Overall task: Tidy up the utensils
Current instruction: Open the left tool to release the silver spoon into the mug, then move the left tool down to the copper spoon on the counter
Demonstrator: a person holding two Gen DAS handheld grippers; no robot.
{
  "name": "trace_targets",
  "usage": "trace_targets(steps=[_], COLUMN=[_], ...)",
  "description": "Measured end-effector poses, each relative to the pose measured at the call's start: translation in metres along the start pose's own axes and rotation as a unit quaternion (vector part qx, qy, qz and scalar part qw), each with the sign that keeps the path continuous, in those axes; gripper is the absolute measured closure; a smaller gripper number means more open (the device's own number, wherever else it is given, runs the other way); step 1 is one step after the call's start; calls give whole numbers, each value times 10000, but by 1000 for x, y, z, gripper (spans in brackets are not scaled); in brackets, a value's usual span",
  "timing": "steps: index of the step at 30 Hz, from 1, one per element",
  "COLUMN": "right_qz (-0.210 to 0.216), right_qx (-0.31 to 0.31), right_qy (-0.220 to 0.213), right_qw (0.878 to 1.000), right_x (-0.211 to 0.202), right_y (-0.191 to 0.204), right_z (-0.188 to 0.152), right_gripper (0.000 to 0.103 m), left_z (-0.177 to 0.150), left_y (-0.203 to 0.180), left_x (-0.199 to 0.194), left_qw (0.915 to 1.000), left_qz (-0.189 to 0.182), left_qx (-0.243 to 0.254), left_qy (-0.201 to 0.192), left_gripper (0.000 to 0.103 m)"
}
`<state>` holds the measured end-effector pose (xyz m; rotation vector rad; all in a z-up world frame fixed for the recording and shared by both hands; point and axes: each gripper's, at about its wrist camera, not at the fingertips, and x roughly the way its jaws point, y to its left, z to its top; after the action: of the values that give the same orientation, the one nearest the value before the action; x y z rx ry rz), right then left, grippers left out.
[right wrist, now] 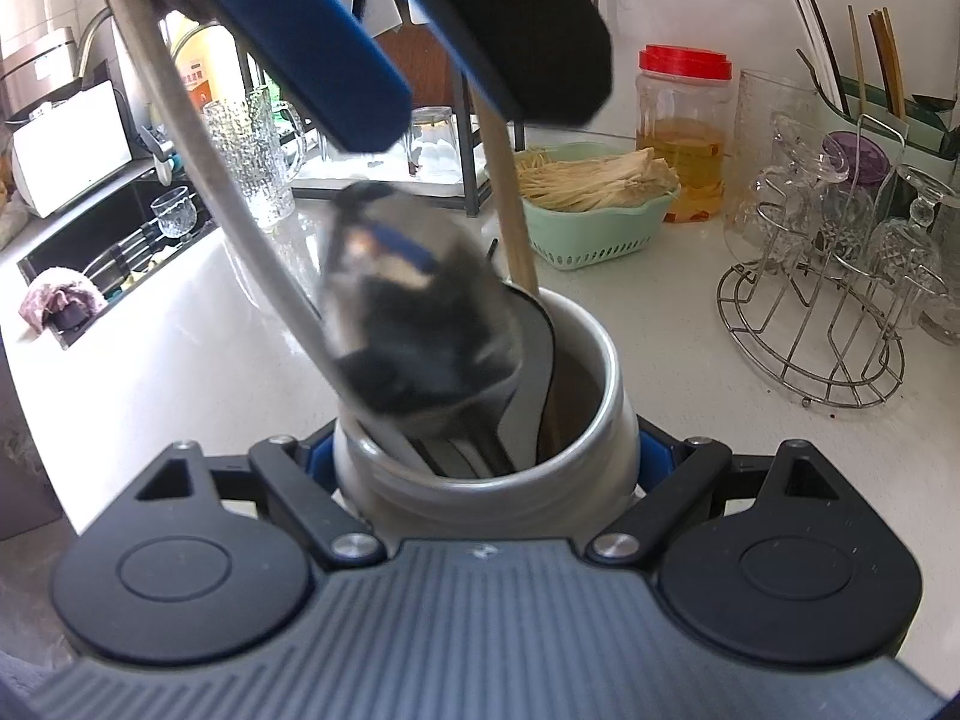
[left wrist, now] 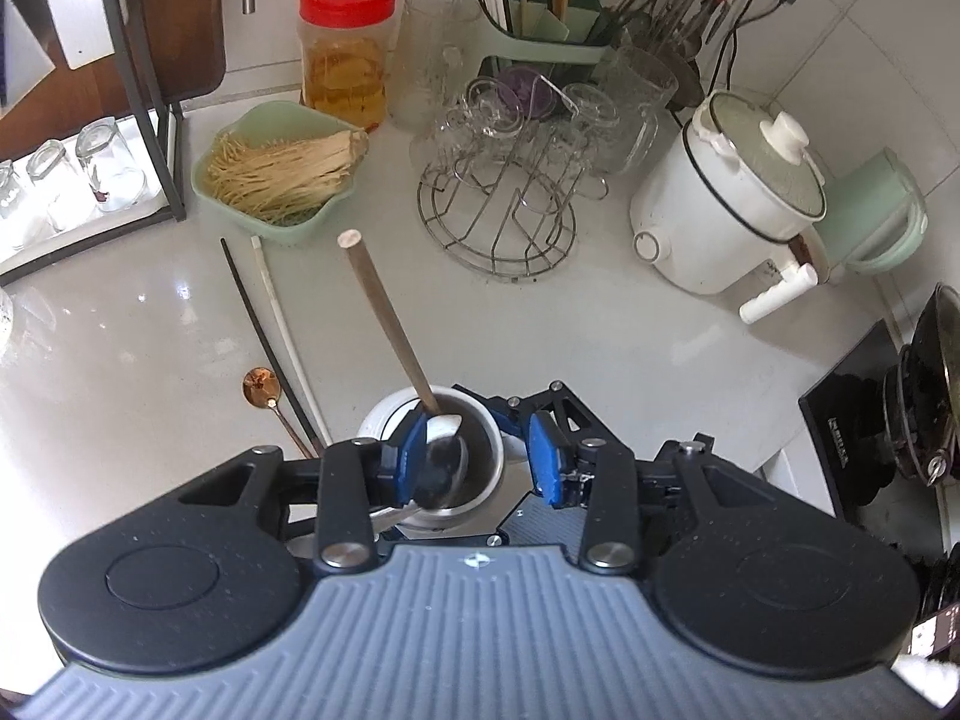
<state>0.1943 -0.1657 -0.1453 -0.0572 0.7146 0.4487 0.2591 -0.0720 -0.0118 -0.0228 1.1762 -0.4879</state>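
A pale metal utensil cup (right wrist: 594,420) stands on the white counter, and my right gripper (right wrist: 489,453) is shut on it, a blue pad on each side. In the cup leans a wooden-handled utensil (left wrist: 384,324). A steel ladle (right wrist: 420,324) hangs bowl-down at the cup's mouth, its handle running up past the left gripper's blue pad (right wrist: 312,42). My left gripper (left wrist: 477,438) hovers over the cup (left wrist: 474,480) with its jaws apart; the ladle's handle lies by the left finger, and the other pad is clear of it. A copper spoon (left wrist: 261,387), a black chopstick (left wrist: 252,312) and a white chopstick (left wrist: 276,306) lie on the counter.
A green utensil rack (left wrist: 540,30) with chopsticks stands at the back wall. Near it are a red-lidded jar (left wrist: 348,54), a green basket of dried strands (left wrist: 282,168), a wire rack of glasses (left wrist: 504,204) and a white electric pot (left wrist: 726,192). A sink (right wrist: 108,240) lies far left.
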Motion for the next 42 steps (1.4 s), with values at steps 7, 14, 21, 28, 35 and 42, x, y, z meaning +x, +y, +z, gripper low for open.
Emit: trace_targets(steps=[7,14,21,28,35,42], right_qz=[-23,-70,-137,-226,-478,-774], right_qx=[12,58,116,188,387,627], right_qy=[2,2,24,44,50,96], right_qw=[10000,10000,9998,9996,9981,9950], right_x=[0,-1,-2,-2,-2,-3], right_y=[1,2,4,5,8,11], right_z=[0,-1,-1,-1,-1,-1], right_gripper=[11,11,11,11,11,11], left_z=[-7,-17,-34,-53,-65,-66], left_y=[3,21,56,99,141,177], left_x=[-21,-51,-71,-66,-22,32], left_qw=[9992,9949,9879,9829,9835,9852], left_qz=[40,104,187,299,422,216], left_qx=[-88,-426,-944,-1332,-1490,-1606], left_qy=[-396,-906,-1218,-1237,-935,-559], left_gripper=[54,49,47,47,47,47])
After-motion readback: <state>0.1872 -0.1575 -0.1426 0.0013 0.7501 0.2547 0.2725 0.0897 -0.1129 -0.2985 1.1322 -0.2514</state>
